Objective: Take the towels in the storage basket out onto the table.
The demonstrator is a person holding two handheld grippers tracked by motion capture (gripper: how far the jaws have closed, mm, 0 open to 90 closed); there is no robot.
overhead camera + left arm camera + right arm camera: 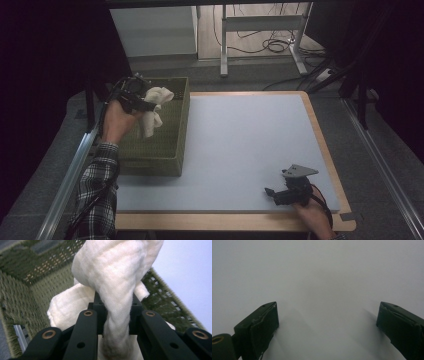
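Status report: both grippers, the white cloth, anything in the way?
Left gripper shut on white cloth, held above green basket. Right gripper open, empty, low over table. Nothing blocking.

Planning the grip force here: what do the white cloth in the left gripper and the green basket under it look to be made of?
White cloth: soft woven fabric, likely cotton, matte; a fine weave shows and it bunches limply where the left gripper pinches it. Green basket: woven strands, perhaps paper cord or plastic, matte olive; an open lattice band shows near the rim. The exact fibre cannot be told.
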